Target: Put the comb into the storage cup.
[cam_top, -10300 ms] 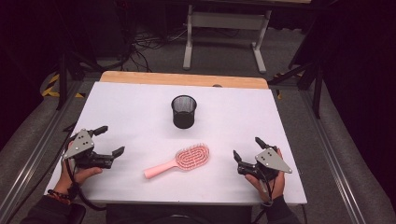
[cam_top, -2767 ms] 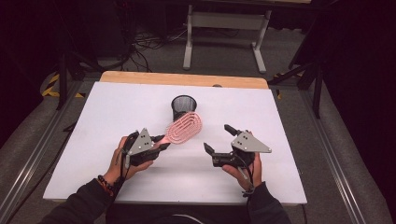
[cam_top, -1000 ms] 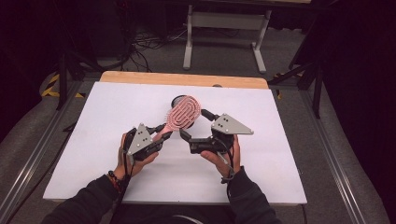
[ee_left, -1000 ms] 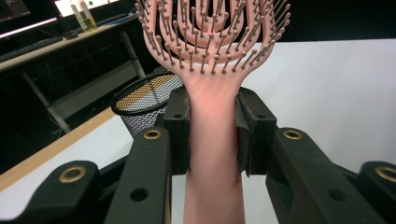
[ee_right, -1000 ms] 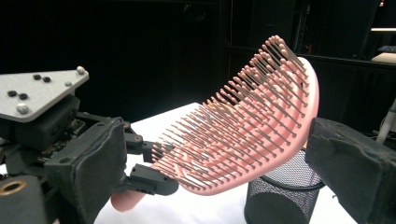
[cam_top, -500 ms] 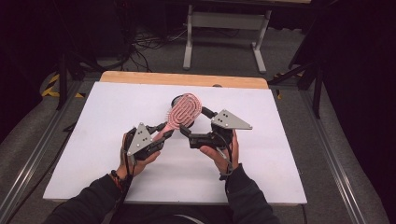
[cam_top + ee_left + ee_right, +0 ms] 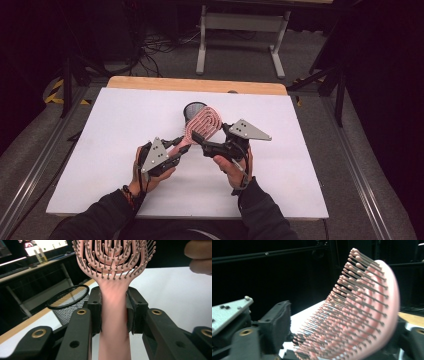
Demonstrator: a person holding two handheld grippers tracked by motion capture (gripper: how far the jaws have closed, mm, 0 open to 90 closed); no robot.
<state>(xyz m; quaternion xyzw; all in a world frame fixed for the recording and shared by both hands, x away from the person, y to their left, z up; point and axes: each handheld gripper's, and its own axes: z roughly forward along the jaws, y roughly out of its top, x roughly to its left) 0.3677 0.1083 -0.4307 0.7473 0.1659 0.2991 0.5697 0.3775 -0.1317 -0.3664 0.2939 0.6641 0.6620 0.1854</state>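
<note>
Right gripper [image 7: 207,145] now closing around pink brush [image 7: 202,126] head; left gripper [image 7: 177,150] clenched on handle

The pink hairbrush [image 7: 201,127] no longer lies flat on the white table [image 7: 115,120] between the two hands. It is now lifted off the surface, its handle pinched between the fingers [image 7: 95,311] of the left gripper [image 7: 176,151], its bristled head raised in front of the black mesh cup [image 7: 193,109]. Both hands are now together at the middle of the table instead of at its outer sides. The right gripper [image 7: 209,141] now sits at the brush head, and its jaws have just been closing, with the head between its fingers [image 7: 275,325], the bristles facing one pad.
</note>
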